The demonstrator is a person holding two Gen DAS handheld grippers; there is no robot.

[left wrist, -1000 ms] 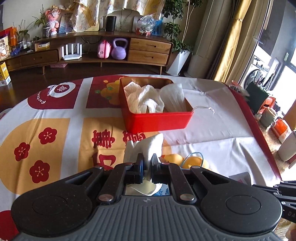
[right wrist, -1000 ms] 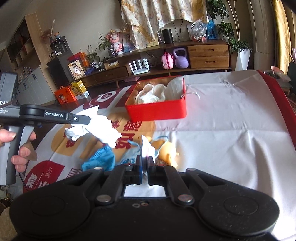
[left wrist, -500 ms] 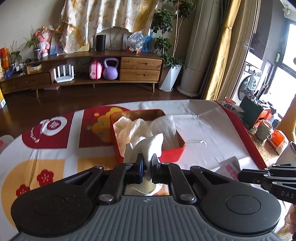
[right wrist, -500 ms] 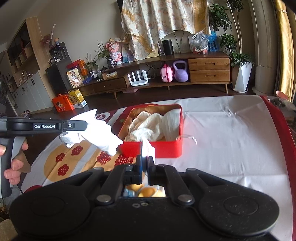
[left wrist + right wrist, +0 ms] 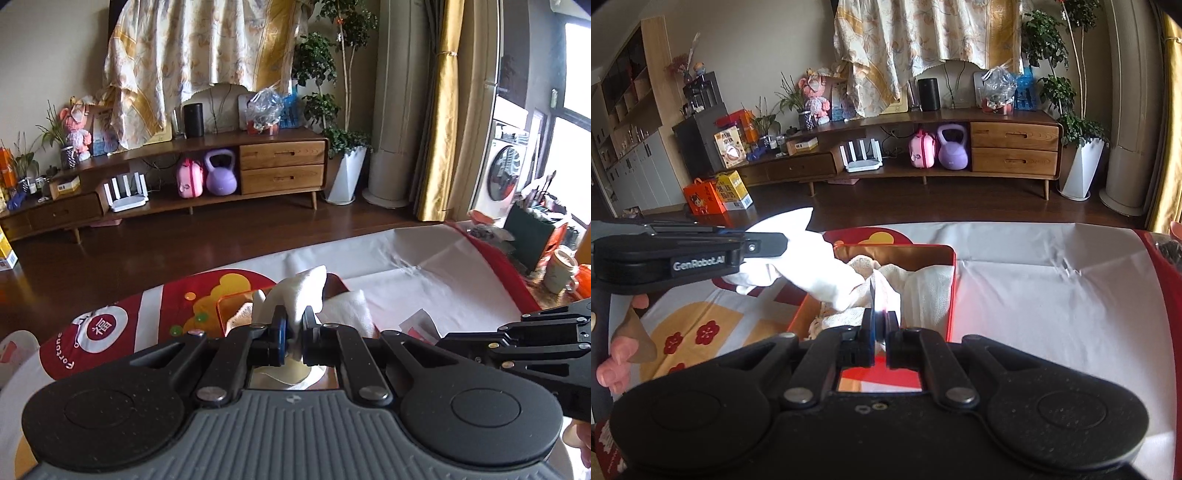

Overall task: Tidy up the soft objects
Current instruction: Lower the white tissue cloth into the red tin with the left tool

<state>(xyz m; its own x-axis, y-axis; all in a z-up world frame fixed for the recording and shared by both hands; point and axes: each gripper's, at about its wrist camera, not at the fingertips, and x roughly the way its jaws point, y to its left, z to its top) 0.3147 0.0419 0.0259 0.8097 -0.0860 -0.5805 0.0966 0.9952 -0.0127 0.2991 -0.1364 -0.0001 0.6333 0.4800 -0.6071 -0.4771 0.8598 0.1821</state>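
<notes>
My left gripper [image 5: 293, 334] is shut on a white cloth [image 5: 303, 291] and holds it over the red box [image 5: 225, 310]. In the right wrist view the same cloth [image 5: 812, 266] hangs from the left gripper's fingers [image 5: 757, 245] above the red box [image 5: 951, 280], which holds several white cloths [image 5: 923, 291]. My right gripper [image 5: 881, 334] is shut on a thin white piece [image 5: 882, 299] at the box's near edge. The right gripper's body shows at the right of the left wrist view.
The table wears a white, red and yellow printed cover [image 5: 1052, 295]. A paper packet [image 5: 421, 325] lies right of the box. Mugs and containers [image 5: 559, 269] stand beyond the table's right edge. A wooden sideboard [image 5: 960, 147] lines the far wall.
Both grippers have risen and moved forward to the red box, each still holding its white piece. The left gripper's cloth now hangs over the box instead of short of it.
</notes>
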